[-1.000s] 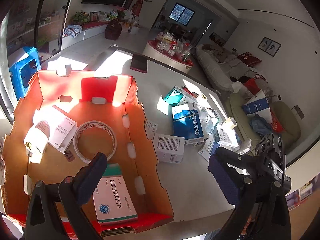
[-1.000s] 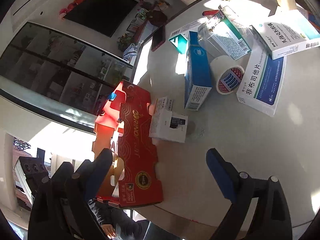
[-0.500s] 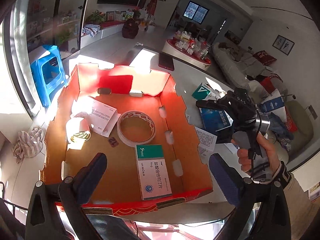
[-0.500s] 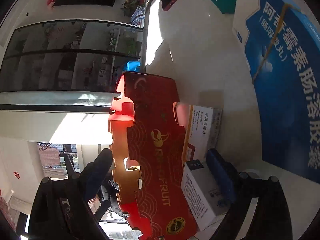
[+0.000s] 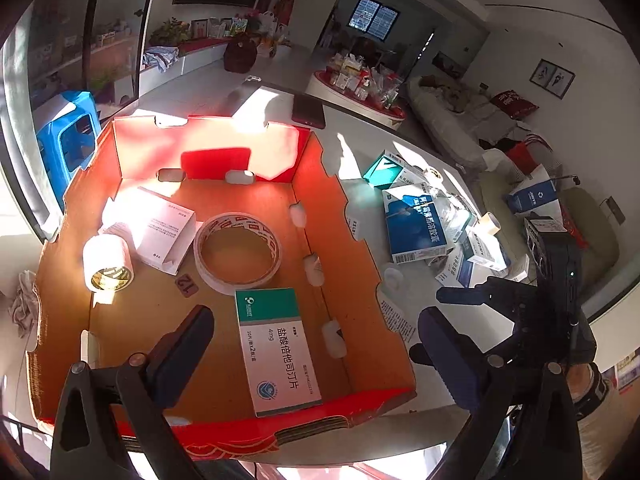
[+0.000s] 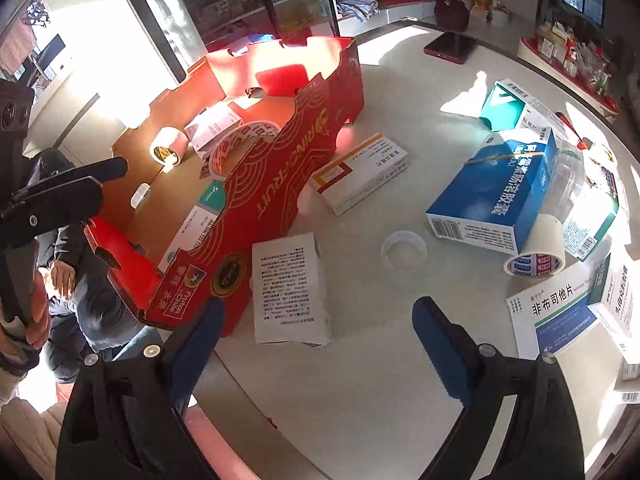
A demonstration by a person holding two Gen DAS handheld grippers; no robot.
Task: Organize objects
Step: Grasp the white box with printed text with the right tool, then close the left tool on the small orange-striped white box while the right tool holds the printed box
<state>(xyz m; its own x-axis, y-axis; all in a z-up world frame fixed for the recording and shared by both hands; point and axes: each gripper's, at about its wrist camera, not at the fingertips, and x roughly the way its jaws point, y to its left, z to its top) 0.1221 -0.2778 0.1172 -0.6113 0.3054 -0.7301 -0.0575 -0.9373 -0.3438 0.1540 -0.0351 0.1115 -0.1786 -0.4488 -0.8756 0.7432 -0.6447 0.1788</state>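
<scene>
From my left wrist camera, the left tool (image 5: 312, 354) hangs with its fingers apart and nothing between them, over the near end of the red cardboard tray (image 5: 308, 164). The tray serves as the collecting bin: it already holds a green-and-white medicine box (image 5: 278, 350) at the near right, a wide tape ring (image 5: 238, 252) mid-floor, a small tape roll (image 5: 107, 264) and a white box (image 5: 154, 232) to the left. Loose boxes, led by a blue box (image 5: 416, 228), lie on the white desk (image 5: 360, 168) to the right. Behind is a sunlit living room with a sofa and a blue stool (image 5: 68, 140).

From my right wrist camera, the right tool (image 6: 316, 330) is also spread and empty, poised above a white text-covered box (image 6: 290, 286) that lies just beside the tray's outer wall. I judge that box the next pick, since it sits nearest the tray. Farther right lie a clear lid (image 6: 404, 252), a beige tape roll (image 6: 538, 250) and more cartons. Strong sun glares across the desk.
</scene>
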